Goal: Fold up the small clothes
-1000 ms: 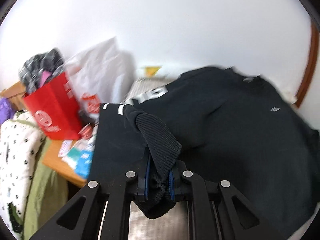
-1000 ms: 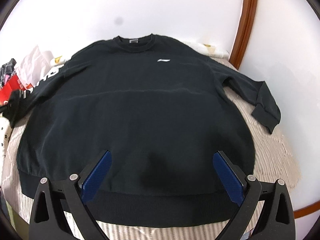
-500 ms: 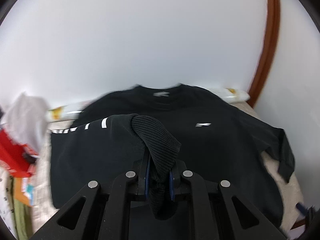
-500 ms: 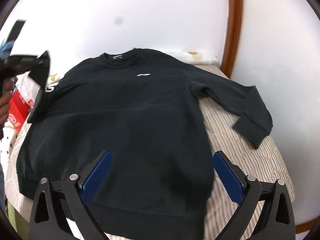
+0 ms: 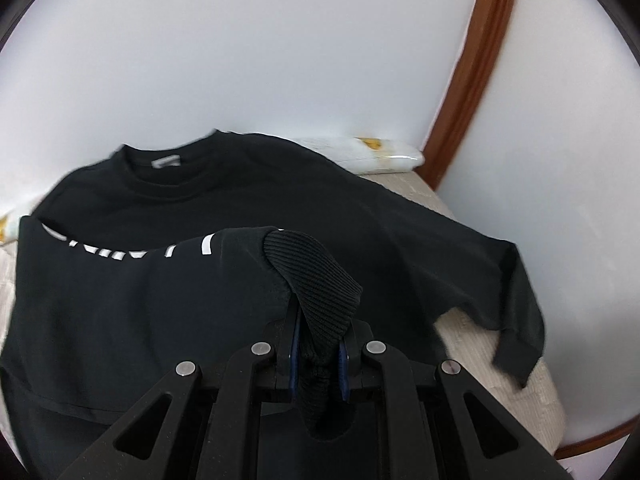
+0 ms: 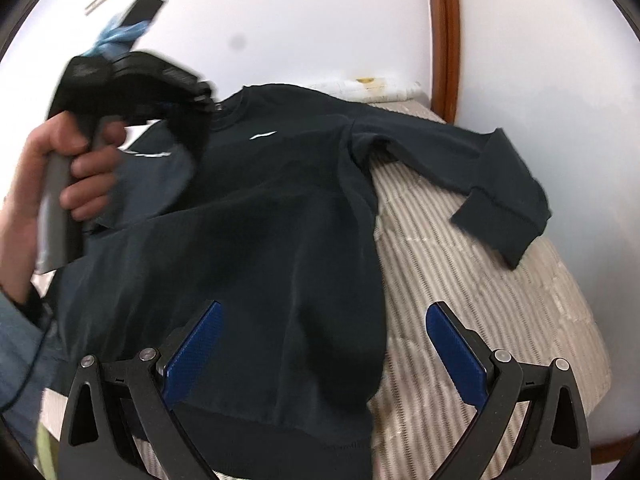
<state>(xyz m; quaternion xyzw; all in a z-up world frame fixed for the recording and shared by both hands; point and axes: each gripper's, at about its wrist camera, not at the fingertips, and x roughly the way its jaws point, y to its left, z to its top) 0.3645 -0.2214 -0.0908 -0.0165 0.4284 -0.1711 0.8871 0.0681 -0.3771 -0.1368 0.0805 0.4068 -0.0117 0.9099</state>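
A black sweatshirt (image 6: 260,220) lies face up on a striped bed cover (image 6: 460,264), neck toward the wall. My left gripper (image 5: 318,354) is shut on the ribbed cuff (image 5: 316,276) of one sleeve, which is lifted and drawn over the chest; white lettering (image 5: 120,254) shows along that sleeve. In the right wrist view a hand (image 6: 72,168) carries the left gripper above the sweatshirt's left shoulder. My right gripper (image 6: 320,344) stands open above the hem, nothing between its blue pads (image 6: 196,340). The other sleeve (image 6: 480,176) lies spread to the right.
A white wall rises behind the bed, with a brown wooden frame (image 6: 444,40) at the right. A white pillow or packet (image 5: 360,152) lies along the wall behind the collar. The bed's edge drops off at the lower right.
The left gripper carried the sleeve cuff rightward from the bed's left side over the sweatshirt's body. The right gripper drifted right, staying open, and the left hand came into its view.
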